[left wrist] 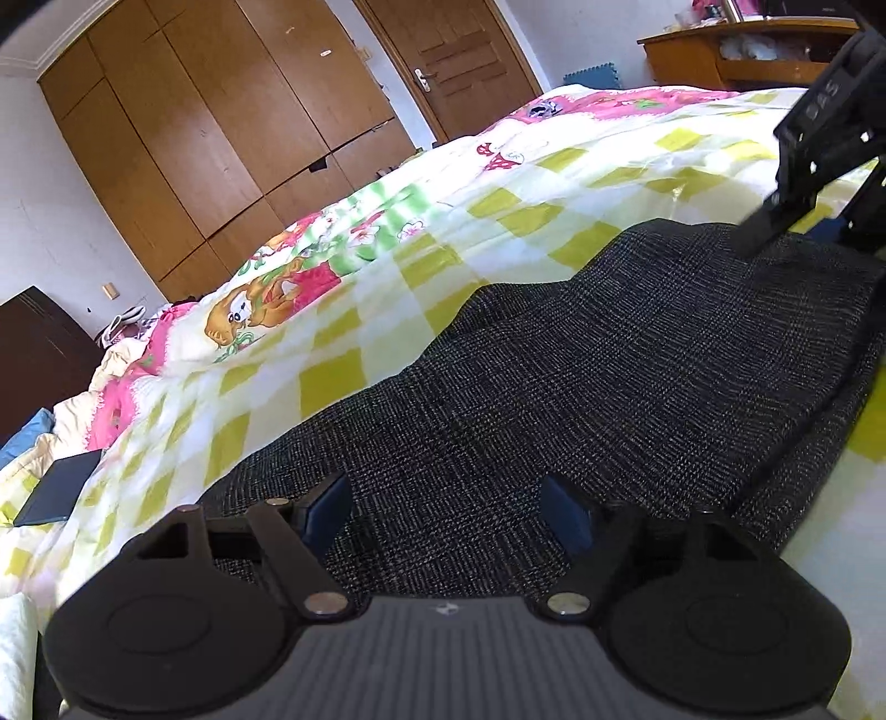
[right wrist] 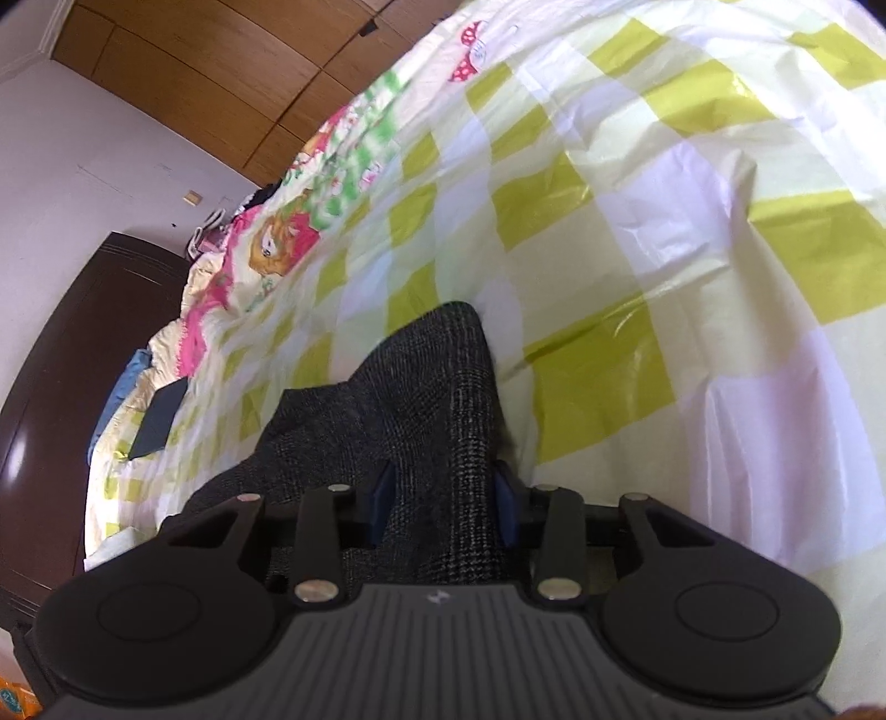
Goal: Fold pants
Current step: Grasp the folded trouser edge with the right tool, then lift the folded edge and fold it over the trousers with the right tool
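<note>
Dark grey plaid pants [left wrist: 609, 376] lie spread on the bed, a folded edge running along their right side. My left gripper [left wrist: 448, 509] hovers low over their near end, jaws wide open, and the blue pads [left wrist: 332, 501] press on nothing. My right gripper [right wrist: 443, 498] is shut on a raised ridge of the pants [right wrist: 432, 399], the cloth bunched between its blue pads [right wrist: 385, 495]. In the left wrist view the right gripper [left wrist: 803, 230] sits at the pants' far right corner, fingers down in the cloth.
A yellow-green and white checked bedspread [left wrist: 498, 183] with cartoon prints covers the bed. A dark flat book-like thing [left wrist: 55, 493] lies near the pillows at the left. A dark headboard [right wrist: 50, 387], a wooden wardrobe [left wrist: 194, 138], a door [left wrist: 459, 66] and a desk [left wrist: 720, 50] surround the bed.
</note>
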Demonstrator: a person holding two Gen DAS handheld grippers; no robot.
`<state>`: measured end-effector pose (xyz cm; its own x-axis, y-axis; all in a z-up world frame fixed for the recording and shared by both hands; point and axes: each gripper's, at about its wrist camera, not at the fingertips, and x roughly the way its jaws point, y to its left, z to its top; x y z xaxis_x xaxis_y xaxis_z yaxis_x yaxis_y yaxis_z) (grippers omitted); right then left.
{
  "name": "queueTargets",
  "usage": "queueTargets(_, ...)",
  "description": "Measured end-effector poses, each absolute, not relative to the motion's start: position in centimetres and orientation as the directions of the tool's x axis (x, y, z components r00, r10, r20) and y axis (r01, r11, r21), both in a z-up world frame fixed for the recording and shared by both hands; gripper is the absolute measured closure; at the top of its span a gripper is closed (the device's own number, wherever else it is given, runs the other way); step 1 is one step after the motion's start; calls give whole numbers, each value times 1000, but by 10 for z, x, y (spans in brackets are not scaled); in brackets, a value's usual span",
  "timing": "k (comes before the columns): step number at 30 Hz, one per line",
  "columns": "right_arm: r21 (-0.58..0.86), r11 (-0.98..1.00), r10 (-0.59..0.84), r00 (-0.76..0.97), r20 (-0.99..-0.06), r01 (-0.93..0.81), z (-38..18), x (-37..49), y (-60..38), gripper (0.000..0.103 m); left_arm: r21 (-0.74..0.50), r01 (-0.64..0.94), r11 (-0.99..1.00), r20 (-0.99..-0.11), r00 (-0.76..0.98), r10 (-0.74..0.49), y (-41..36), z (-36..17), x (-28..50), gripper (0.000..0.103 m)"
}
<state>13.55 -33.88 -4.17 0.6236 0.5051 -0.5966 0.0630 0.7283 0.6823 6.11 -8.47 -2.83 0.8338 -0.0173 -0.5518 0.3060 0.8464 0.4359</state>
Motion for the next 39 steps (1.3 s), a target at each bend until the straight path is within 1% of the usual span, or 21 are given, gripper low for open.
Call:
queueTargets(3, 651, 755, 492, 596, -635, 71, -45, 141, -331, 64, 431, 302, 850, -549, 836, -18, -86, -28, 60, 16)
queueTargets(5, 638, 767, 483, 591, -646, 71, -41, 140, -330, 68, 431, 306, 849, -549, 835, -22, -85, -27, 59, 15)
queueTargets(7, 650, 756, 481, 609, -630, 75, -30, 134, -332, 88, 427, 312, 849, -549, 835, -31, -84, -27, 58, 15)
queueTargets(9, 674, 737, 506, 632, -587, 37, -15, 125, -334, 88, 414, 314, 854, -549, 835, -41, -82, -26, 56, 15)
queueTargets(11, 661, 750, 513, 633, -580, -2, -6, 121, -328, 86, 406, 314, 858, -548, 835, -47, -81, -25, 56, 15)
queueTargets(12, 644, 765, 510, 617, -600, -7, -8, 125, -325, 84, 403, 315, 860, -549, 835, -48, -82, -26, 56, 15)
queueTargets(14, 589, 807, 464, 580, -670, 35, -22, 139, -321, 76, 397, 316, 862, -549, 834, -52, -82, -26, 57, 15)
queueTargets(15, 576, 815, 451, 559, -695, 59, -31, 147, -320, 74, 397, 316, 862, -549, 834, -53, -83, -26, 57, 15)
queueTargets(17, 596, 798, 455, 559, -693, 89, -39, 151, -319, 81, 401, 318, 859, -549, 834, -52, -83, -27, 57, 15)
queueTargets(18, 605, 792, 458, 569, -683, 88, -35, 148, -319, 87, 405, 321, 856, -548, 835, -54, -84, -26, 57, 15)
queueTargets(20, 661, 746, 483, 616, -622, 83, -21, 138, -327, 91, 402, 329, 854, -551, 832, -62, -83, -26, 57, 15)
queueTargets(22, 716, 694, 503, 656, -562, 81, -7, 128, -336, 92, 374, 343, 862, -561, 824, -85, -83, -26, 58, 16)
queueTargets(23, 719, 691, 502, 662, -556, 79, -1, 123, -338, 92, 359, 350, 865, -563, 821, -99, -84, -26, 57, 16)
queueTargets(26, 677, 730, 461, 664, -589, 93, 13, 109, -335, 92, 333, 386, 860, -570, 809, -143, -93, -26, 50, 16)
queueTargets(30, 648, 756, 430, 674, -601, 95, 35, 94, -329, 92, 343, 429, 836, -547, 814, -193, -104, -26, 35, 16)
queueTargets(32, 621, 780, 415, 673, -613, 84, 47, 95, -319, 92, 326, 437, 838, -544, 812, -212, -101, -23, 33, 16)
queueTargets(35, 577, 816, 405, 671, -621, 40, 68, 101, -296, 92, 315, 423, 850, -537, 817, -208, -85, -14, 32, 15)
queueTargets(39, 525, 850, 411, 660, -629, -28, 94, 114, -256, 92, 316, 335, 888, -497, 855, -146, -48, 0, 33, 15)
